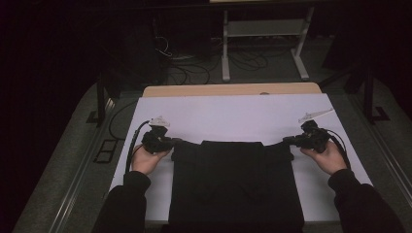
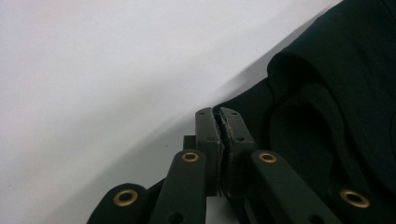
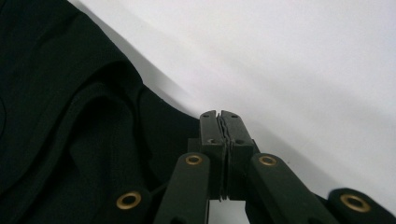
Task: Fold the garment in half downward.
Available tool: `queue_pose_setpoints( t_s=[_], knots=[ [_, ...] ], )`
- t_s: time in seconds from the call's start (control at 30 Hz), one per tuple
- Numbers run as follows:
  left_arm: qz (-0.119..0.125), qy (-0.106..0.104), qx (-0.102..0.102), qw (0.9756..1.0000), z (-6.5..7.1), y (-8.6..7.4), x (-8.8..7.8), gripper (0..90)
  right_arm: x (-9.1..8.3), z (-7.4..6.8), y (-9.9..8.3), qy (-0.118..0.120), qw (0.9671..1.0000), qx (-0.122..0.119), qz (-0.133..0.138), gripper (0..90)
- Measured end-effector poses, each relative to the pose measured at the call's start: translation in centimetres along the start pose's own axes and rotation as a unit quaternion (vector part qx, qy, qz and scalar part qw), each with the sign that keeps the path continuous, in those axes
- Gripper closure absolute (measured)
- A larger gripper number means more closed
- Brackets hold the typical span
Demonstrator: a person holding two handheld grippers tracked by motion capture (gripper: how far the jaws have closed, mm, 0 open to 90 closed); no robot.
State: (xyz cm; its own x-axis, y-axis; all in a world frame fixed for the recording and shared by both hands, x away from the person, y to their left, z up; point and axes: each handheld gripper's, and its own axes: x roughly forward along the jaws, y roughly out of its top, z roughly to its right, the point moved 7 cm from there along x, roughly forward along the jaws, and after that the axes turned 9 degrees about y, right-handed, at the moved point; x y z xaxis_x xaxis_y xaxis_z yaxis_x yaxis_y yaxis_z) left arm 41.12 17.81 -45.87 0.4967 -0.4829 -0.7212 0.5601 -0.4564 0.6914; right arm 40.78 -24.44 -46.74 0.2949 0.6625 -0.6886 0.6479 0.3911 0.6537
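A black garment (image 1: 235,182) lies folded on the near middle of the white surface (image 1: 233,116). The left gripper (image 1: 171,141) sits at the garment's far left corner, the right gripper (image 1: 287,141) at its far right corner. Both have their jaws pressed together, apparently pinching the fabric's edge, though the dark cloth hides the contact.

Dim lab or recording room, desk (image 1: 233,90) covered with a white sheet (image 1: 233,116), cables (image 1: 194,73) strewn on grey floor, white metal stand (image 1: 265,29) behind
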Motion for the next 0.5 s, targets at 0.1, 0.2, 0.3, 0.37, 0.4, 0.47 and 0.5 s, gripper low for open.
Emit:
queue_pose_setpoints(
  t_s=[0.1, 0.2, 0.3, 0.37, 0.4, 0.47, 0.5],
  knots=[
    [0.002, 0.000, -0.004, 1.0000, -0.1, 0.3, -0.1, 85.9, -0.1, 0.1, 0.4, -0.001, 1.0000, -0.001, 0.002, 87.4],
    [-0.002, 0.004, 0.003, 1.0000, -0.1, 0.7, -0.5, 85.9, -0.1, 0.3, 0.7, -0.004, 1.0000, 0.001, 0.003, 87.5],
    [0.002, 0.006, 0.008, 0.9999, -0.2, 1.3, -1.0, 85.9, -0.1, 0.6, 0.8, -0.009, 0.9999, 0.002, 0.006, 87.5],
    [0.008, 0.007, 0.006, 0.9999, -0.2, 1.7, -1.1, 85.9, -0.2, 0.7, 1.1, -0.011, 0.9999, 0.002, 0.008, 87.5],
    [0.008, 0.008, 0.007, 0.9999, -0.3, 1.8, -1.2, 85.9, -0.3, 0.7, 1.3, -0.012, 0.9999, 0.004, 0.011, 87.5],
    [0.009, 0.011, 0.007, 0.9999, -0.4, 2.2, -1.3, 85.9, -0.4, 0.9, 1.7, -0.014, 0.9998, 0.002, 0.014, 87.5],
    [0.011, 0.012, 0.006, 0.9999, -0.4, 2.4, -1.3, 85.9, -0.5, 0.9, 1.9, -0.015, 0.9998, 0.004, 0.016, 87.5]
  ],
)
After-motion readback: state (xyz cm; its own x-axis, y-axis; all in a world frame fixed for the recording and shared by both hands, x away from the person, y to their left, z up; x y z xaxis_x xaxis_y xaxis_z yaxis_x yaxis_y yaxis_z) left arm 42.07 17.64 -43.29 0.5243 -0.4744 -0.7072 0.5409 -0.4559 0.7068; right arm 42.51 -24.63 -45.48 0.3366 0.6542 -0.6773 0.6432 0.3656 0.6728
